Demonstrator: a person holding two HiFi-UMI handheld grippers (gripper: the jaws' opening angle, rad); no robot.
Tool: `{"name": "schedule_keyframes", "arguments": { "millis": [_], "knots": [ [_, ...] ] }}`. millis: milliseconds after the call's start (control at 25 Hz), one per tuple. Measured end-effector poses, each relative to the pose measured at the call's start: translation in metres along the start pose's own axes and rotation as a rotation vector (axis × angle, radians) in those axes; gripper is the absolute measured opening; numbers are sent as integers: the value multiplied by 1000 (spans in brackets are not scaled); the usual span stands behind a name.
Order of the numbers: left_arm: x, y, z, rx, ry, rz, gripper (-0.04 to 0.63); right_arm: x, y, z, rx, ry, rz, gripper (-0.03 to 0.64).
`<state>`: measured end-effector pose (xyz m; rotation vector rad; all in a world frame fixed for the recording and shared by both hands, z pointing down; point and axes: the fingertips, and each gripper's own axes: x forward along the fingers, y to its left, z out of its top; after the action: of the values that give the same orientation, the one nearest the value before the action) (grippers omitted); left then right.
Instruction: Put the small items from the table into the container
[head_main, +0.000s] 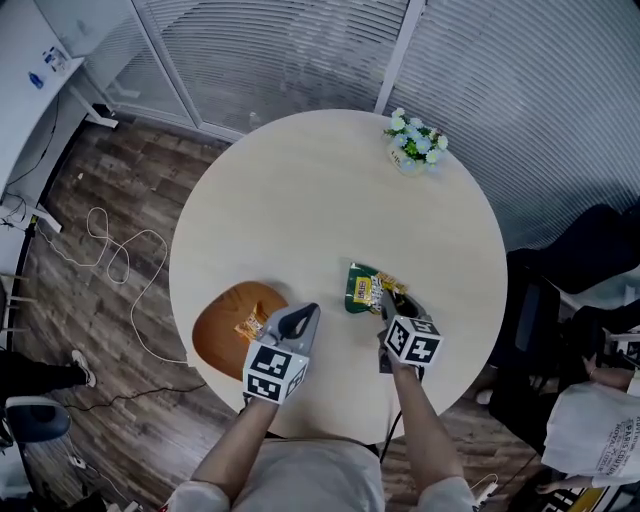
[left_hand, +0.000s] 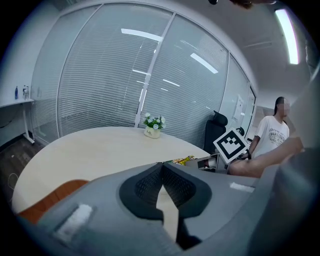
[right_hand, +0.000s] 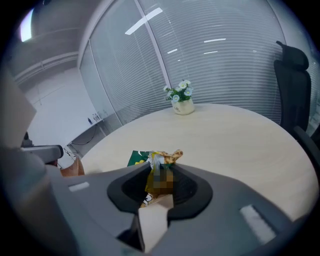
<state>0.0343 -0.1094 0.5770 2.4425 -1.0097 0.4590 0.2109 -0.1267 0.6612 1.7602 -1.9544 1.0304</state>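
Your right tool (right_hand: 161, 167) was narrow and clamped on the yellow packet (right_hand: 166, 158). The pads pinched its middle and the crinkled top stuck out past the tips. The packet's long axis ran roughly along the jaws, pointing away from you. I couldn't tell whether it had cleared the worktop (head_main: 320, 200).

Your left tool (left_hand: 162, 165) had its jaws together at the tips with nothing between them.

In the head view, the right tool (head_main: 385, 300) sat near the near edge of the worktop, right of centre. The green packet (head_main: 360, 287) lay flat just beside the tips, on their left and touching or nearly touching the yellow one. It was still to be picked up.

The bowl (head_main: 215, 335) sat at the near-left edge, partly overhanging it. One packet (head_main: 250, 325) was already inside, near the bowl's right side.

The relation that mattered was that the bowl lay to the left of the right tool, along the near edge. The left tool (head_main: 305, 312) sat between them, just at the bowl's right rim. The left hand was nearer the bowl but empty, while the right hand held the load and was farther off. My judgement was that the carry needed to go leftward, with the left tool clear of that path.

The flowers (head_main: 415, 140) stood at the far-right edge, well apart from all of this.
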Motion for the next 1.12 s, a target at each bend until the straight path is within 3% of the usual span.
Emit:
{"name": "schedule_keyframes", "arguments": {
  "millis": [280,600,1120],
  "knots": [
    [-38,28,11,-9,-55,47,-3,-22,78,32,-25,-81,104,84],
    [-95,76,12,-37,-95,145,-3,-22,178,21,-142,-59,233,83],
    [-189,143,-20,-119,-125,314,-3,-12,293,-60,-291,136,401,89]
  ]
}}
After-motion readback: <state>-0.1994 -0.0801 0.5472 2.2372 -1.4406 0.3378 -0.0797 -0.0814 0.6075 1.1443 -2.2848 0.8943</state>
